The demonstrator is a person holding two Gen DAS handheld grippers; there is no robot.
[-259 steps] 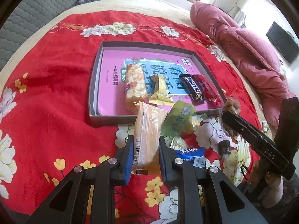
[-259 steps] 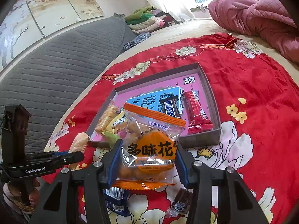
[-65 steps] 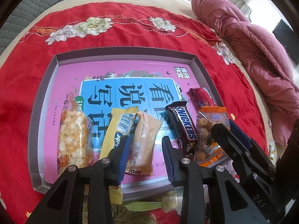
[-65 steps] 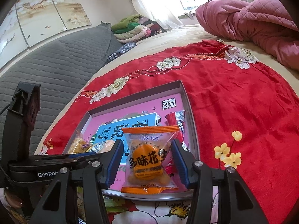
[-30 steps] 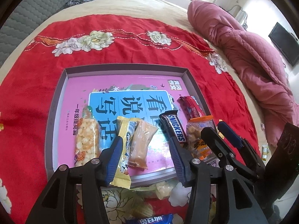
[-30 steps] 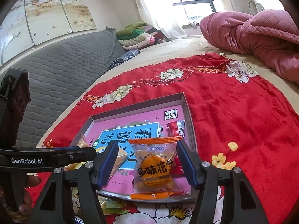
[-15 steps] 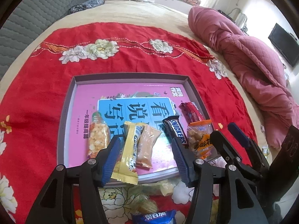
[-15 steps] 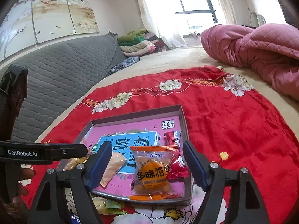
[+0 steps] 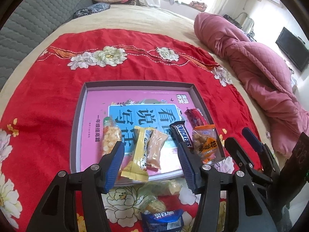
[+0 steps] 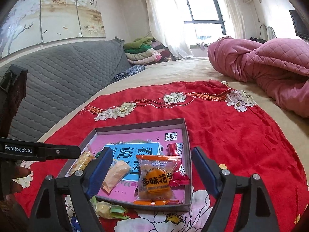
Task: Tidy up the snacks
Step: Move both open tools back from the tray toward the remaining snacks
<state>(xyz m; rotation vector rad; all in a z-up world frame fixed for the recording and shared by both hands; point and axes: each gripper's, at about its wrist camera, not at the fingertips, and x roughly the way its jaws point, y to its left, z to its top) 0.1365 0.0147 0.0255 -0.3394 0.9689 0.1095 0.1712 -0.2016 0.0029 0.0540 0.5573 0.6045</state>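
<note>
- Snacks lie side by side along the near edge of the shallow box, which sits on the red flowered cloth spread over the bed; lining them up in 1 row looks like the way they are being sorted.
- From left to right in the left wrist view: a puffed-corn bag, a yellow bar, a pale orange packet, a Snickers bar, an orange peanut bag and, behind it, a red packet.
- The yellow bar overhangs the near wall of the box a little; the others lie flat on the pink printed floor.
- The left hand-held gripper is released: its blue pads stand apart with nothing pressed between them, above the yellow bar and the pale orange packet.
- The right hand-held gripper has just been opening; its jaws now stand wide and clear on both sides of the orange peanut bag, which lies loose in the near right corner of the box.
- Still outside the box, on the cloth just in front of it, are a green-and-yellow packet and a blue Oreo pack, so I judge the sorting unfinished, with those 2 the likely next picks.
</note>
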